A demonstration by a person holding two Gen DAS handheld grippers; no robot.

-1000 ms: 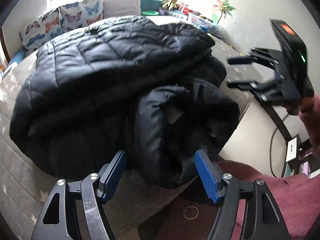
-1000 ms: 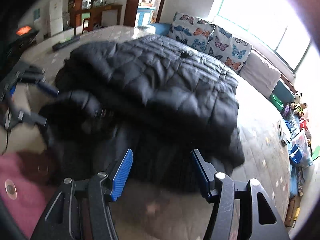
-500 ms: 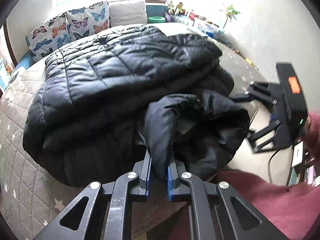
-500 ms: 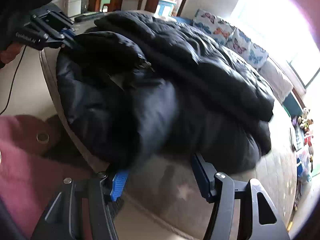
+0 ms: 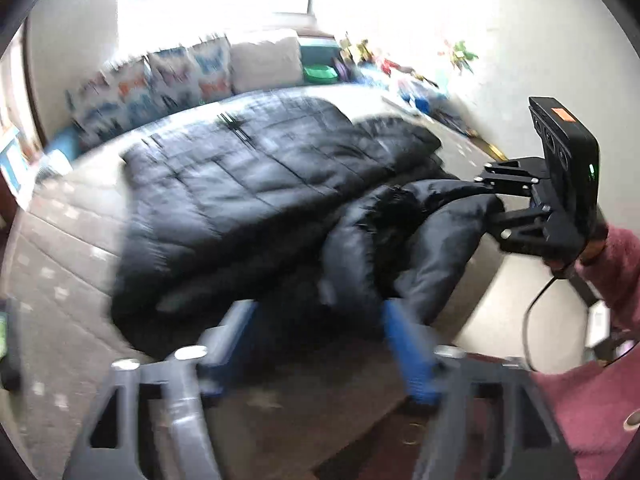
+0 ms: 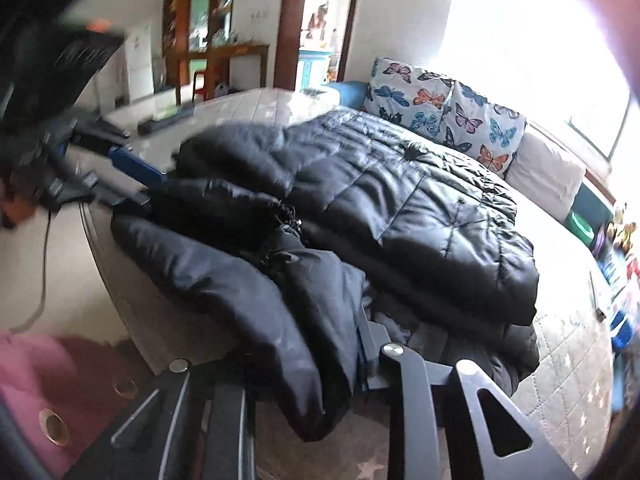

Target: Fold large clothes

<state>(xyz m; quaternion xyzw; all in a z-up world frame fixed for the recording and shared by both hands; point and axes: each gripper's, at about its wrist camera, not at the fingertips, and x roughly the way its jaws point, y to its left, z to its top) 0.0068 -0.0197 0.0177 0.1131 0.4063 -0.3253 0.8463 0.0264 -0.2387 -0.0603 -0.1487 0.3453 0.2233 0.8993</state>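
Right wrist view: right gripper (image 6: 304, 364) clenches black jacket (image 6: 360, 200) lying lengthwise toward pillows (image 6: 444, 108); left gripper (image 5: 320, 344) released.

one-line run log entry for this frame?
left gripper: open, just released | right gripper: closing on black puffer jacket fold | jacket heaped on bed

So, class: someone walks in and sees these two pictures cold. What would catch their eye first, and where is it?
First the big black puffer jacket, heaped across the middle of the quilted bed. Next, the right hand-held gripper, its jaws just closed, pinching a fold of the jacket at the near edge, while the left hand-held gripper stands open just in front of it, jaws just opened. Behind, butterfly pillows line the bright window side.
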